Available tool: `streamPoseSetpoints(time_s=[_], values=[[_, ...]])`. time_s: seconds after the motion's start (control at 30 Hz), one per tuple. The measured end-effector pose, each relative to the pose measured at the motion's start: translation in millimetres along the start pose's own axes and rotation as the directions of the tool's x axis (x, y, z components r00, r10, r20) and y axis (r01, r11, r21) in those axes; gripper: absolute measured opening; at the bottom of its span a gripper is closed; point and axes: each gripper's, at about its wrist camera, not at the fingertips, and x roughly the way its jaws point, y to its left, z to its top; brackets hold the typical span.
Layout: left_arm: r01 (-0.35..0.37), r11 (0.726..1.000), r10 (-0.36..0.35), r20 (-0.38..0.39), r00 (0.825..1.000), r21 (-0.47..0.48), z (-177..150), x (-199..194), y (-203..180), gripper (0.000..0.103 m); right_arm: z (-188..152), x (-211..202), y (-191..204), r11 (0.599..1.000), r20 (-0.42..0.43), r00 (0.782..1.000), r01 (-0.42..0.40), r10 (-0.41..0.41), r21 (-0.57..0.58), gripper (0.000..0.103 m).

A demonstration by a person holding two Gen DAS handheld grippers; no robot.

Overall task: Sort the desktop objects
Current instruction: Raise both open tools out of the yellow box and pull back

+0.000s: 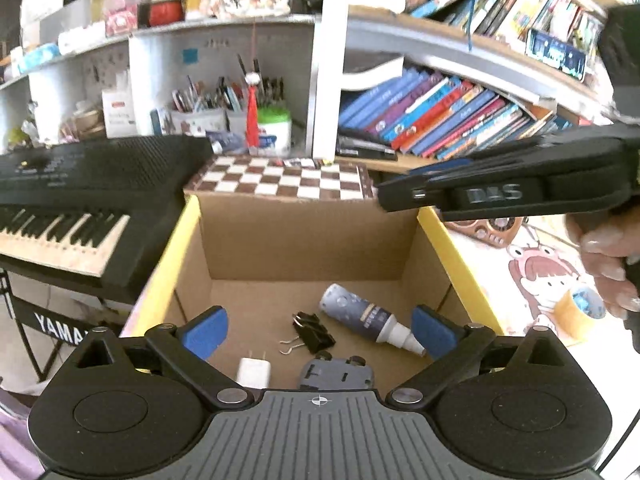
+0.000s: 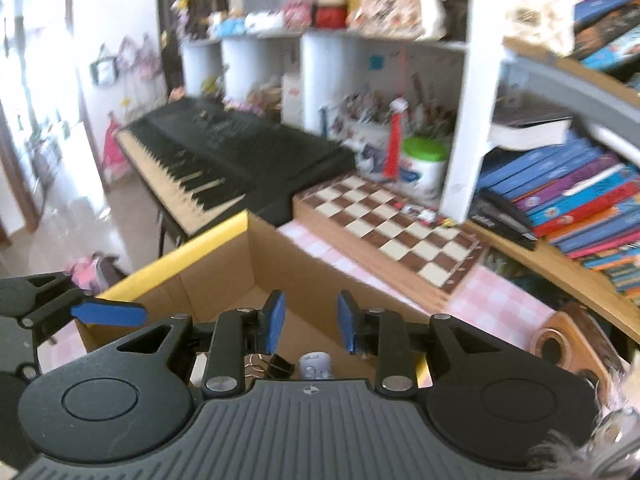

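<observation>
An open cardboard box (image 1: pixel 172 264) with a yellow rim holds a blue bottle (image 1: pixel 360 314) with a white nozzle, a black binder clip (image 1: pixel 314 334), a white charger plug (image 1: pixel 254 372) and a grey gadget (image 1: pixel 336 374). My left gripper (image 1: pixel 320 336) hangs over the box, jaws wide open and empty. My right gripper (image 2: pixel 311 322) is above the same box (image 2: pixel 180 256), open a narrow way with nothing between its blue pads. Under it, the binder clip (image 2: pixel 276 366) and the bottle's end (image 2: pixel 316 364) peek out. In the left wrist view the right gripper's body (image 1: pixel 500 192) crosses the upper right.
A black keyboard (image 1: pixel 80 200) stands left of the box and a chessboard (image 1: pixel 280 178) behind it. A tape roll (image 1: pixel 580 312) and a wooden radio (image 2: pixel 568 344) sit on the desk to the right. A hand (image 1: pixel 608 268) grips the right tool. Shelves of books (image 1: pixel 440 116) fill the back.
</observation>
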Motion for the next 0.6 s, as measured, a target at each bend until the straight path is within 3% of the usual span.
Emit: streamPoseSetpoints(time_s=[0.2,0.6], values=[[-0.004,1.0,0.004,0.048,0.999,-0.008,-8.9,-27.0,7.5,0.102,-17.6,-48.6,-0.3,0.994,0.08,0.992,0.096,-0.099,0.048,0.03],[-0.028,0.999,0.033,0.119,0.992,-0.045,-38.4,-89.2,14.2,0.102,-75.6,-128.2,27.5,0.956,0.137,0.957,0.228,-0.255,0.187,0.04]])
